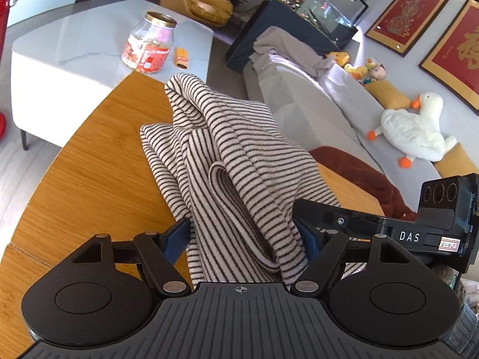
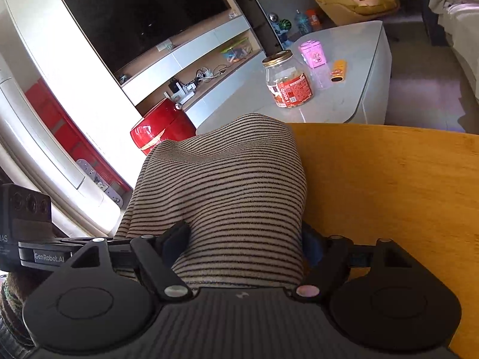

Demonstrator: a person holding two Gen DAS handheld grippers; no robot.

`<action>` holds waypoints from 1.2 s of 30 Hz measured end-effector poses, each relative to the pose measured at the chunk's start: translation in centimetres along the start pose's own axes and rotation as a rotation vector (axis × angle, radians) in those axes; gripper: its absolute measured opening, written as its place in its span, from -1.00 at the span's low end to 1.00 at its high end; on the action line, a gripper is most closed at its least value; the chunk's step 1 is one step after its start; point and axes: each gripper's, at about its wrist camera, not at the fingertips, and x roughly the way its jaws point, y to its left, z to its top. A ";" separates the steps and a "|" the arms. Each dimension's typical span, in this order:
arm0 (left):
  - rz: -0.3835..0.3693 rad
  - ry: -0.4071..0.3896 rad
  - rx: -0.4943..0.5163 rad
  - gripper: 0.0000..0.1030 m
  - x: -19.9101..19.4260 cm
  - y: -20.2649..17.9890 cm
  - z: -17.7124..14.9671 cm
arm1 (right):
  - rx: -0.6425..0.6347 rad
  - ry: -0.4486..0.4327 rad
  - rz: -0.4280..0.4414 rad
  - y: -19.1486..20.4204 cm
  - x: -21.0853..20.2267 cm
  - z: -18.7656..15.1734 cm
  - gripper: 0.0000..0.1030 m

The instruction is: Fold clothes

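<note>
Jaws on both sides are pinching cloth: the left gripper [image 1: 245, 239] is closing its blue-padded fingers [image 1: 176, 234] on a bunched edge of a striped garment [image 1: 227, 155], while the right gripper [image 2: 245, 239] is clamping another part of the same garment [image 2: 221, 185], which is draping over its jaws in a smooth hump. The garment is hanging crumpled between the two tools, its far folds resting on the wooden table [image 1: 89, 164]. Whether this is an opening spread or a later fold being carried over cannot be settled from here. Either way, the handling is likely calling for even tension between the two grips and level hands, so the stripes are lying straight. Beyond, a glass jar [image 1: 149, 45] is standing on a white table [image 1: 74, 39].
</note>
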 end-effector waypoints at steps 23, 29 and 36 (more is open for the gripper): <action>0.044 -0.090 0.144 0.59 -1.6 -1.6 2.9 | -0.152 -0.064 -0.108 2.0 -2.6 -1.3 0.26; -0.037 -0.155 0.283 0.60 -2.7 -5.7 6.4 | -0.316 -0.084 -0.220 4.2 -2.4 -1.7 0.27; 0.006 -0.041 0.284 0.34 3.5 -2.3 6.9 | -0.431 -0.149 -0.232 7.6 -4.9 -1.8 0.30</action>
